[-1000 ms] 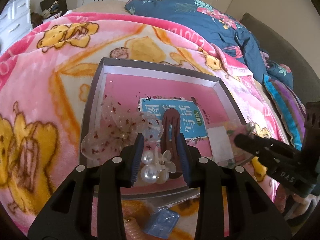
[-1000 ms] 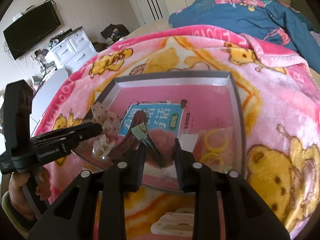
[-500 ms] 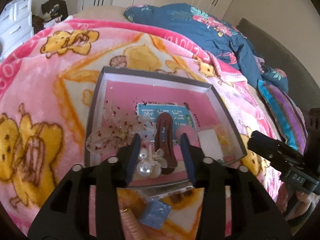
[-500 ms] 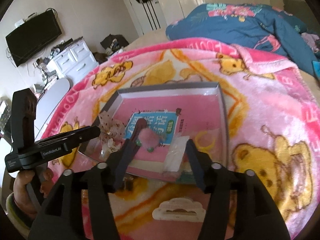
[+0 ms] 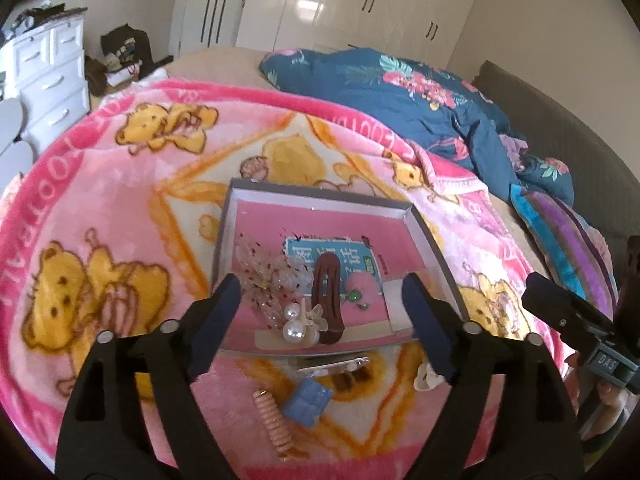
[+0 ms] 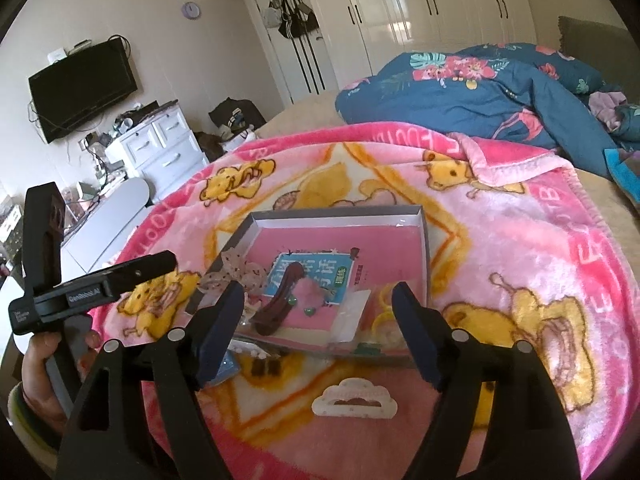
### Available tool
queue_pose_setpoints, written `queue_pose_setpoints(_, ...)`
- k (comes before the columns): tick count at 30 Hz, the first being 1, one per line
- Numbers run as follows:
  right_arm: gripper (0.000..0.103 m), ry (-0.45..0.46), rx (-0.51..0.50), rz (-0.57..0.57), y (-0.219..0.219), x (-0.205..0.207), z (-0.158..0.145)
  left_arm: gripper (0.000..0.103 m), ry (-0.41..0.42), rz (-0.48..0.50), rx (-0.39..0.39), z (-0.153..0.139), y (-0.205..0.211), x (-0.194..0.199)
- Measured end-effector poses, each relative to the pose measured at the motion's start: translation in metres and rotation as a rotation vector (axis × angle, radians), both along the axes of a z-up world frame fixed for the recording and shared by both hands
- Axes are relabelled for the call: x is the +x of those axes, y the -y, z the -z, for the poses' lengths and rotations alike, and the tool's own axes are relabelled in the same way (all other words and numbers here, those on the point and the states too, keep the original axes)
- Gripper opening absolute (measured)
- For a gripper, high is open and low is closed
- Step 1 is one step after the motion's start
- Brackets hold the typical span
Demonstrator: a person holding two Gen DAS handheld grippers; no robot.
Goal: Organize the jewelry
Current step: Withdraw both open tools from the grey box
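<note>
Both claws are spreading wide and hold nothing. The left claw (image 5: 320, 320) hangs above the tray's (image 5: 434, 248) near edge; a second ago it pinched the pearl clip (image 5: 298, 326), which now lies in the tray beside the brown clip (image 5: 328, 298). The right claw (image 6: 320, 332) has dropped its green-ended clip and pulled back. The other claw's body reads "GenRobot.AI" in the right view and "DAS" in the left.

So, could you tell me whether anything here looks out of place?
Yes: several pieces lie outside the box on the blanket: a peach spiral tie, a blue clip and a white cloud-shaped clip.
</note>
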State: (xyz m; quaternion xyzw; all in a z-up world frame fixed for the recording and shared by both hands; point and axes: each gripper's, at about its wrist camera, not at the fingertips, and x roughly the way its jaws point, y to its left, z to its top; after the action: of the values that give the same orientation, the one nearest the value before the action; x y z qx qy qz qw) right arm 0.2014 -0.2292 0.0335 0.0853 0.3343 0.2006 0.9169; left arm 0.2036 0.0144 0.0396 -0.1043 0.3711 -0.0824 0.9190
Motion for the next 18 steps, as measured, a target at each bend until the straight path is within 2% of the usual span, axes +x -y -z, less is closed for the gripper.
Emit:
queue_pose_setpoints(2,0.075,0.008,0.005,0.000,0.002,-0.006,-0.004,0.087,0.013,-0.010,0.000,-0.007,-0.001,-0.007)
queue_pose_setpoints(6,0.075,0.028,0.013,-0.001,0.007,-0.017,-0.012,0.090,0.037,-0.014,0.016,-0.019,0.001,-0.020)
queue_pose_setpoints(18,0.076,0.064,0.015,-0.018,0.016,-0.046,-0.029,0.092,0.067,-0.016,0.053,-0.035,0.007,-0.053)
